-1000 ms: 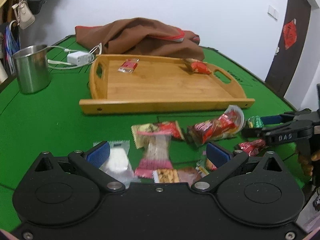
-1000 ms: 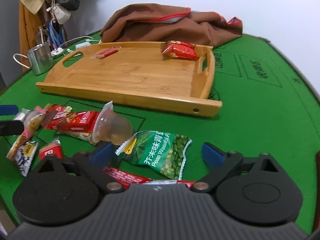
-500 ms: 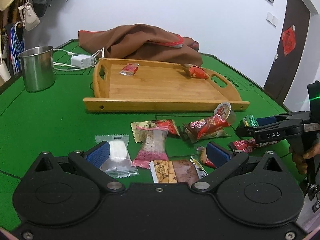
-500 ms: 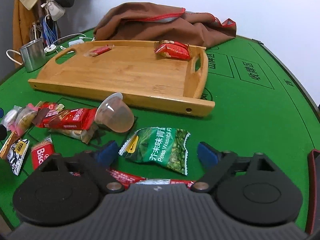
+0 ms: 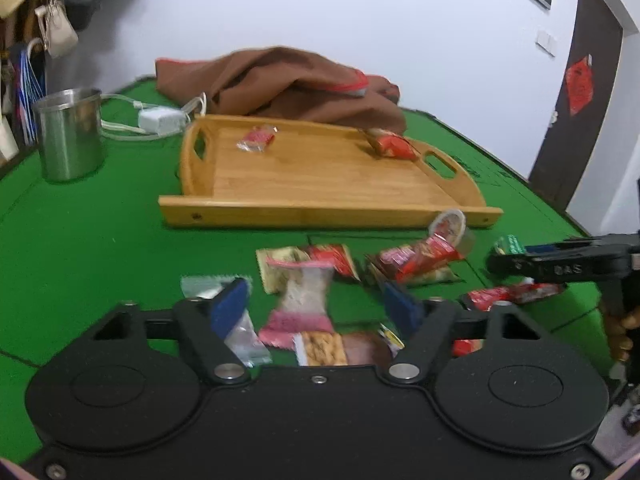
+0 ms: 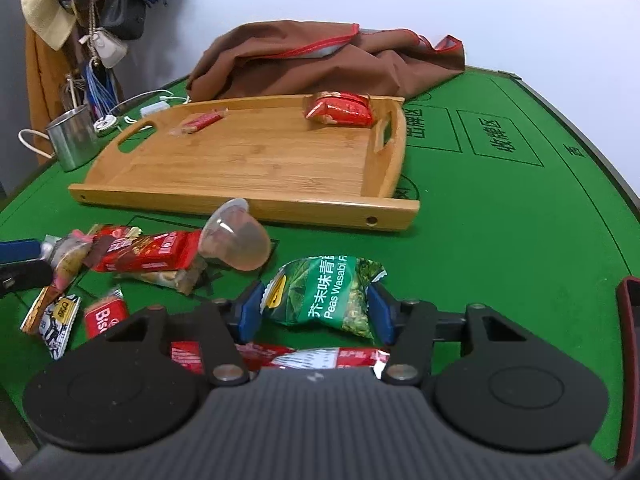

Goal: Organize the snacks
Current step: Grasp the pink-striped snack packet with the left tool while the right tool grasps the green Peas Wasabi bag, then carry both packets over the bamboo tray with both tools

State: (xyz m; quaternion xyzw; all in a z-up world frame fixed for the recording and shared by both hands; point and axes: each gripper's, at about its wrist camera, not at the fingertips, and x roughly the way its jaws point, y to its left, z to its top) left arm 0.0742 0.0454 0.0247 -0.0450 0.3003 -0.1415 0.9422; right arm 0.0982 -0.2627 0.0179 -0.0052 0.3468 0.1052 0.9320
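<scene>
A: What changed?
B: Both grippers' jaws have just been closing. The right gripper (image 6: 316, 310) was standing wide around the green wasabi pea packet (image 6: 324, 296); now its pads touch the packet's two sides, so it's clamped on it, packet down on the green felt table (image 6: 520, 220).
A: Left?
B: The left gripper (image 5: 316, 306) has narrowed around the pink-ended clear snack pack (image 5: 304, 300), but gaps show either side, so jaws apart, nothing held. Frame's blurred.
A: Tray?
B: The wooden tray (image 5: 320, 212) sits at 12 o'clock from both grippers, with a small red candy (image 5: 256, 140) at its 11 and a red packet (image 5: 392, 144) at its 1. Loose snacks are piled just this side of it.
A: Meaning?
B: Looks like a double pick starting: peas secured, ready to lift to the tray; left needs more squeeze.
</scene>
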